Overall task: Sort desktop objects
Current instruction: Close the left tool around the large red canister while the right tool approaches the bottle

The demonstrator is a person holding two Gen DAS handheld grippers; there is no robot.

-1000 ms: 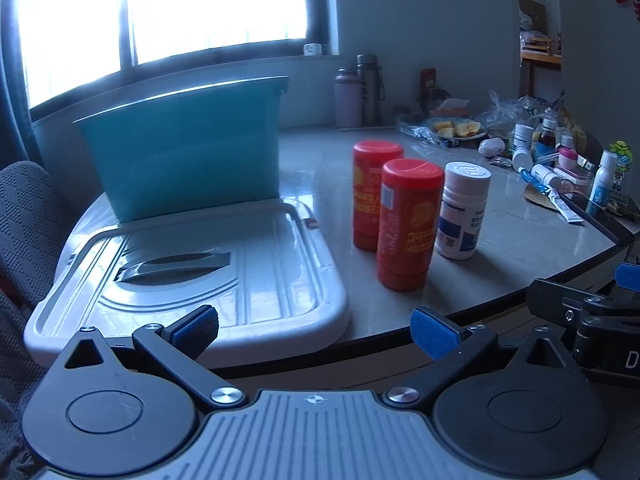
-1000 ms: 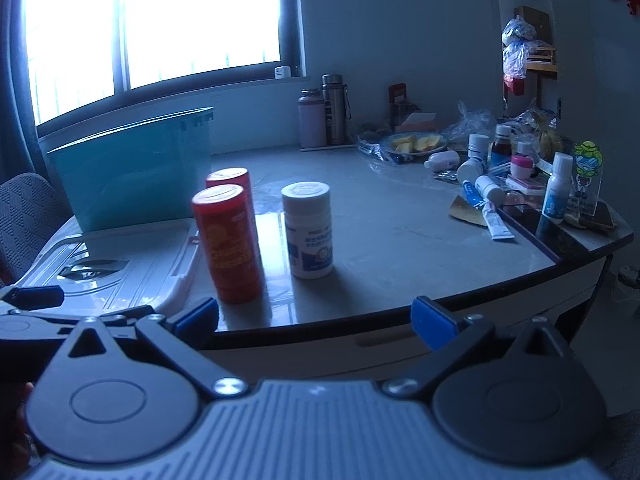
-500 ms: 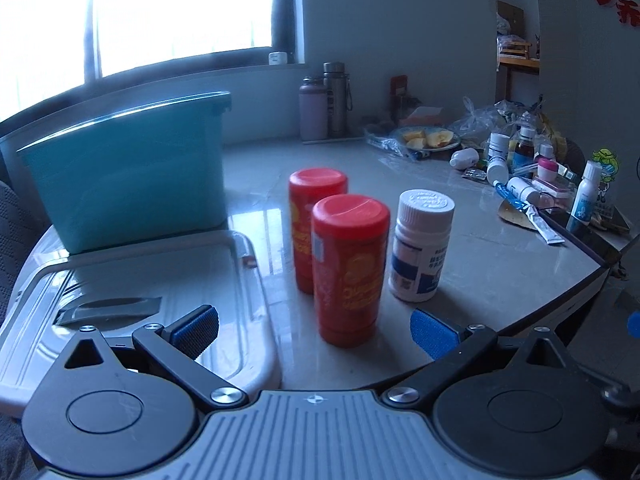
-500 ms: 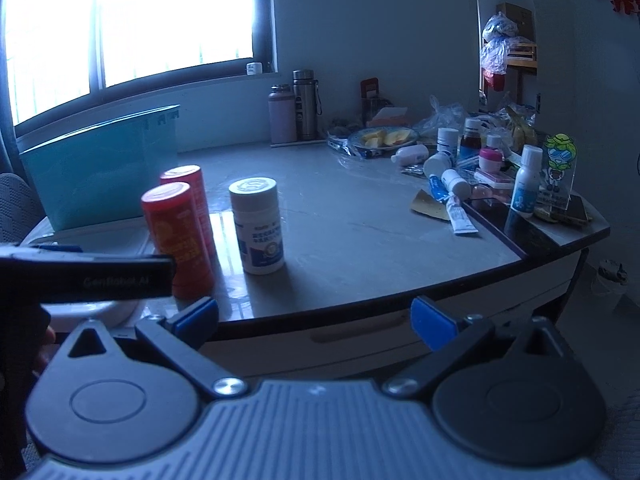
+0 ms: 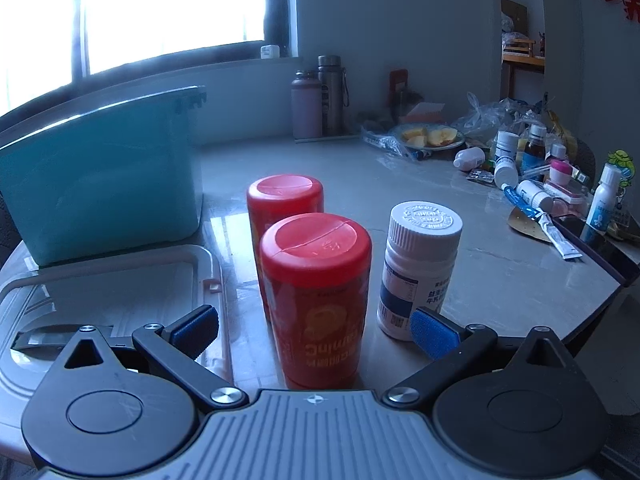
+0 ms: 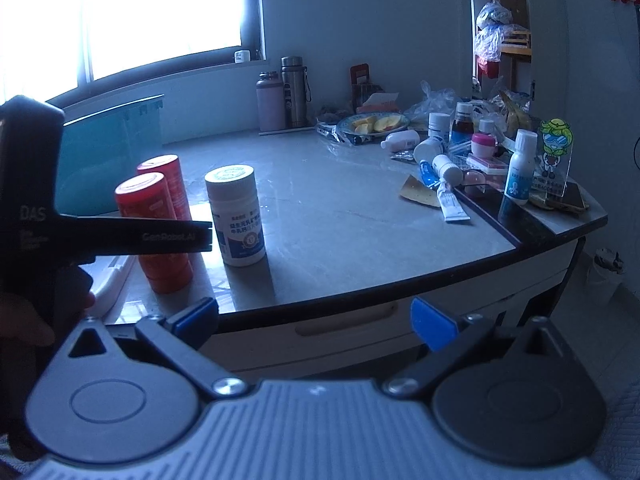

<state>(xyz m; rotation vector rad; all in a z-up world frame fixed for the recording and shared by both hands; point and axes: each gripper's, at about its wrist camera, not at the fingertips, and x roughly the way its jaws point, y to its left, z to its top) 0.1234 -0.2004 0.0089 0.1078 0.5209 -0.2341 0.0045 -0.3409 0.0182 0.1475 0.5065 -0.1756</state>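
Observation:
Two red canisters stand upright near the table's front edge, the near one (image 5: 316, 300) in front of the far one (image 5: 284, 200). A white pill bottle (image 5: 416, 272) stands just right of them. My left gripper (image 5: 314, 330) is open, its blue pads either side of the near red canister, not touching it. My right gripper (image 6: 316, 322) is open and empty, off the table's front edge. In the right wrist view the red canisters (image 6: 148, 208) and white bottle (image 6: 238, 216) stand to the left, partly behind the left gripper's body (image 6: 100, 236).
A teal bin (image 5: 104, 176) stands at the back left, its white lid (image 5: 112, 292) lying flat in front of it. Flasks (image 5: 320, 96), a fruit plate (image 5: 428, 138) and several bottles and tubes (image 5: 532, 188) crowd the right side. A drawer (image 6: 360, 328) sits under the table edge.
My left gripper has moved right and forward, and the near red canister now stands between its open fingers. My right gripper has drifted right; the left gripper now crosses its view.

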